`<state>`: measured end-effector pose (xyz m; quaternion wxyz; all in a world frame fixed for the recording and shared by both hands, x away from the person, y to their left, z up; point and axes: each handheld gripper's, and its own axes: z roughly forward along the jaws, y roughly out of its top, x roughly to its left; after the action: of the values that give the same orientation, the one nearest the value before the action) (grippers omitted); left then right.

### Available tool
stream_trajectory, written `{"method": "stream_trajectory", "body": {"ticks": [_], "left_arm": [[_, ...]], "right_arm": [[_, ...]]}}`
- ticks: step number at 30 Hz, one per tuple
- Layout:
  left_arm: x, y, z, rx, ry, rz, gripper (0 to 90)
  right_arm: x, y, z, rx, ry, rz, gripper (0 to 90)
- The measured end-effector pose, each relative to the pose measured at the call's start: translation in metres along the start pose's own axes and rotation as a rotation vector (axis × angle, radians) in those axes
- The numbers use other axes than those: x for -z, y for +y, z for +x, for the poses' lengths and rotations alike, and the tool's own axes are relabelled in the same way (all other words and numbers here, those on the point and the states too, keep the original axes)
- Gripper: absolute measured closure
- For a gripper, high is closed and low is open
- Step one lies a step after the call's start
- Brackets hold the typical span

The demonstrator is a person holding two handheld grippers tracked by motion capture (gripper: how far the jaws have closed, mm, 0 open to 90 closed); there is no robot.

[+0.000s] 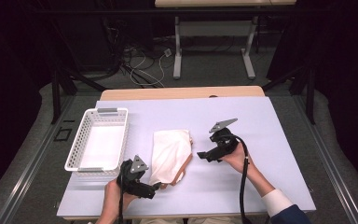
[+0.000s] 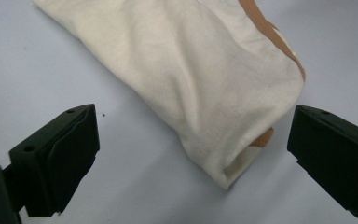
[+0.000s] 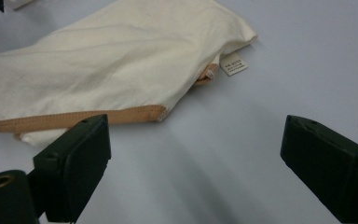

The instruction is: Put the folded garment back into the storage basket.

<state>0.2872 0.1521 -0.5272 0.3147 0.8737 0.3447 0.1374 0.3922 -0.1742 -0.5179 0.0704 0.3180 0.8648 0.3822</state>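
A folded cream cloth (image 1: 169, 152) with a tan edge band lies in the middle of the pale mat (image 1: 270, 126). My left gripper (image 1: 157, 186) is open at the cloth's near corner. In the left gripper view that corner (image 2: 223, 121) lies between the wide-apart jaws, closer to the right one. My right gripper (image 1: 200, 154) is open just right of the cloth. In the right gripper view the cloth (image 3: 107, 70), its tan hem and a small white label (image 3: 233, 64) lie ahead of the jaws, with bare mat between them.
A white plastic basket (image 1: 85, 135) stands on the mat's left side, left of the cloth. The mat covers a wooden table (image 1: 182, 93). Beyond it are the floor, cables and the legs of another table (image 1: 177, 56).
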Motion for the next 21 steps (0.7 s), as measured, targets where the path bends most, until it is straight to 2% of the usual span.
{"method": "stream_trajectory", "body": {"ticks": [2,3,12,15,17,21], "left_arm": [[-0.001,0.002,0.000,0.002,0.005,-0.006,0.4],[0.000,0.003,0.001,-0.007,0.010,-0.008,0.4],[0.000,0.009,0.007,-0.007,0.032,-0.033,0.5],[0.000,0.012,0.011,-0.001,0.034,-0.049,0.5],[-0.001,0.013,0.012,0.011,0.031,-0.048,0.7],[-0.004,0.018,0.016,0.024,0.022,-0.041,0.9]], "right_arm": [[0.001,-0.005,0.001,-0.020,0.007,-0.016,6.6],[0.004,-0.007,0.002,-0.011,0.003,-0.003,6.3],[0.018,-0.025,0.012,0.016,0.005,-0.016,3.8],[0.022,-0.030,0.016,0.012,0.008,-0.029,3.2],[0.027,-0.033,0.019,0.040,-0.027,-0.056,3.4],[0.032,-0.037,0.020,0.029,-0.016,-0.083,3.2]]}}
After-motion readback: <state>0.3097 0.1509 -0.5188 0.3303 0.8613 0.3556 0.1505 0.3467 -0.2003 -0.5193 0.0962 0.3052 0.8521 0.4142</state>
